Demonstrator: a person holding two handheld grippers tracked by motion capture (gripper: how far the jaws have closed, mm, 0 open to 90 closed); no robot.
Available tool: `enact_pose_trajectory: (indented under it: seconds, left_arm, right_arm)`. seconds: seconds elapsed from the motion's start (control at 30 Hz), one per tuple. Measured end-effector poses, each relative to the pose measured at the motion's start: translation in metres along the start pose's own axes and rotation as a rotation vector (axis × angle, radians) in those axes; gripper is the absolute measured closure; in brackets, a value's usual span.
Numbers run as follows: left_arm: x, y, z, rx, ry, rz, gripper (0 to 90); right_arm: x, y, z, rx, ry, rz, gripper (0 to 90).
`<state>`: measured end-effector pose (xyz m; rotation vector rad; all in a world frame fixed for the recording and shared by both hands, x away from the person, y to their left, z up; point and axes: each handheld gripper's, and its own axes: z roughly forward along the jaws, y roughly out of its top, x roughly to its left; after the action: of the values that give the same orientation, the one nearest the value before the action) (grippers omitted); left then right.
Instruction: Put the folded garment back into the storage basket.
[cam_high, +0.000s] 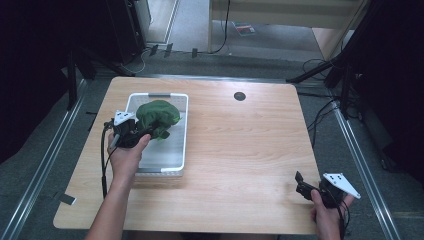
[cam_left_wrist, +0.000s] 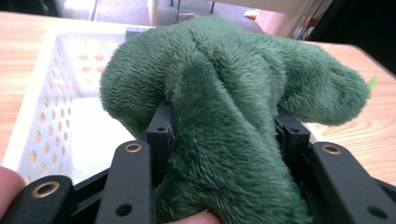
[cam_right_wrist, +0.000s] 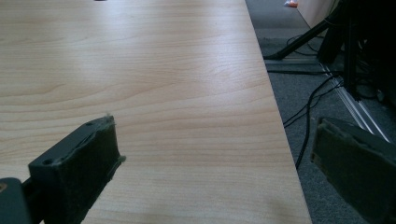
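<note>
A green plush toy (cam_high: 158, 116) hangs over the white perforated basket (cam_high: 180, 132) at the table's left. My left gripper (cam_high: 152, 128) is shut on its lower part, and in the left gripper view the fuzzy green plush toy (cam_left_wrist: 233, 102) bulges out between the two black jaws above the white basket (cam_left_wrist: 56, 93). My right gripper (cam_high: 301, 186) rests low at the table's front right corner. In the right gripper view the right gripper (cam_right_wrist: 215, 163) stands open over bare wood, nothing between its padded fingers (cam_right_wrist: 93, 158).
The wooden table (cam_high: 240, 145) has a small round dark hole (cam_high: 239, 96) near its far edge. Black stands and cables (cam_high: 345, 75) crowd the floor to the right. The table's right edge (cam_right_wrist: 275, 121) runs close by my right gripper.
</note>
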<state>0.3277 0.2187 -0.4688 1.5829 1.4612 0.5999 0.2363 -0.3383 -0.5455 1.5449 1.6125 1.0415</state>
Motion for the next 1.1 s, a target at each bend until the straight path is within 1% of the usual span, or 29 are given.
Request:
enact_pose_trajectory:
  seconds: [0.03, 0.07, 0.13, 0.2, 0.3, 0.37, 0.4, 0.47, 0.53, 0.57, 0.6, 0.63, 0.7, 0.73, 0.77, 0.83, 0.93, 1.0, 1.03, 1.1]
  left_arm:
    - [-0.001, 0.000, 0.003, 0.017, -0.007, 0.003, 52.0]
    - [-0.001, 0.001, 0.004, 0.031, -0.008, 0.018, 51.6]
    - [-0.003, 0.001, 0.009, 0.053, 0.011, 0.052, 50.5]
    - [-0.004, 0.001, 0.011, 0.067, 0.025, 0.058, 49.8]
    - [-0.003, 0.001, 0.013, 0.088, 0.034, 0.047, 47.8]
    - [-0.004, 0.002, 0.015, 0.107, 0.051, 0.057, 45.5]
    - [-0.004, 0.002, 0.016, 0.119, 0.062, 0.060, 43.6]
    - [-0.004, 0.002, 0.017, 0.131, 0.095, 0.049, 37.1]
    - [-0.004, 0.003, 0.016, 0.130, 0.110, 0.028, 27.2]
    - [-0.004, 0.004, 0.015, 0.134, 0.118, 0.026, 21.2]
    - [-0.003, 0.004, 0.014, 0.131, 0.122, 0.016, 17.2]
    - [-0.002, 0.004, 0.013, 0.123, 0.119, 0.009, 15.1]
    - [0.001, 0.005, 0.009, 0.103, 0.114, -0.013, 14.3]
    - [0.002, 0.005, 0.007, 0.094, 0.112, -0.018, 14.3]
    - [0.002, 0.005, 0.005, 0.076, 0.113, -0.023, 14.3]
    - [0.003, 0.006, -0.001, 0.051, 0.105, -0.021, 14.3]
    - [0.005, 0.007, -0.011, 0.009, 0.076, -0.019, 14.2]
    - [0.008, 0.007, -0.019, -0.019, 0.052, -0.028, 13.7]
    - [0.009, 0.007, -0.023, -0.033, 0.039, -0.027, 12.8]
    - [0.013, 0.007, -0.031, -0.058, 0.011, -0.027, 7.5]
  right_arm:
    - [0.000, 0.000, 0.000, 0.000, -0.001, 0.001, 1.1]
    - [0.000, 0.000, 0.000, 0.002, 0.000, 0.001, 1.1]
    - [-0.001, 0.000, 0.000, 0.002, 0.004, 0.000, 1.1]
    - [-0.001, 0.000, 0.000, 0.004, 0.003, 0.002, 1.1]
    - [0.000, 0.000, 0.001, 0.009, 0.001, 0.006, 1.1]
    - [-0.001, 0.000, 0.001, 0.009, -0.001, 0.007, 1.1]
    - [-0.001, 0.000, 0.001, 0.009, -0.002, 0.008, 1.1]
    - [-0.001, 0.000, 0.001, 0.008, -0.004, 0.006, 1.1]
    - [-0.001, 0.000, 0.001, 0.008, -0.004, 0.006, 1.1]
    - [0.000, 0.000, 0.001, 0.011, -0.006, 0.010, 1.1]
    - [-0.001, 0.000, 0.001, 0.011, -0.007, 0.013, 1.1]
    - [-0.001, 0.000, 0.001, 0.011, -0.007, 0.011, 1.1]
    - [-0.001, 0.000, 0.001, 0.012, -0.006, 0.011, 1.1]
    - [-0.001, 0.000, 0.001, 0.012, -0.007, 0.011, 1.1]
    - [-0.001, 0.000, 0.001, 0.011, -0.006, 0.009, 1.1]
    - [-0.001, 0.001, 0.001, 0.012, -0.006, 0.011, 1.1]
    - [-0.001, 0.000, 0.001, 0.012, -0.007, 0.010, 1.1]
    - [-0.001, 0.000, 0.001, 0.012, -0.006, 0.007, 1.1]
    - [0.000, 0.001, 0.001, 0.012, -0.007, 0.005, 1.1]
    - [-0.001, 0.001, 0.002, 0.014, -0.009, 0.005, 1.1]
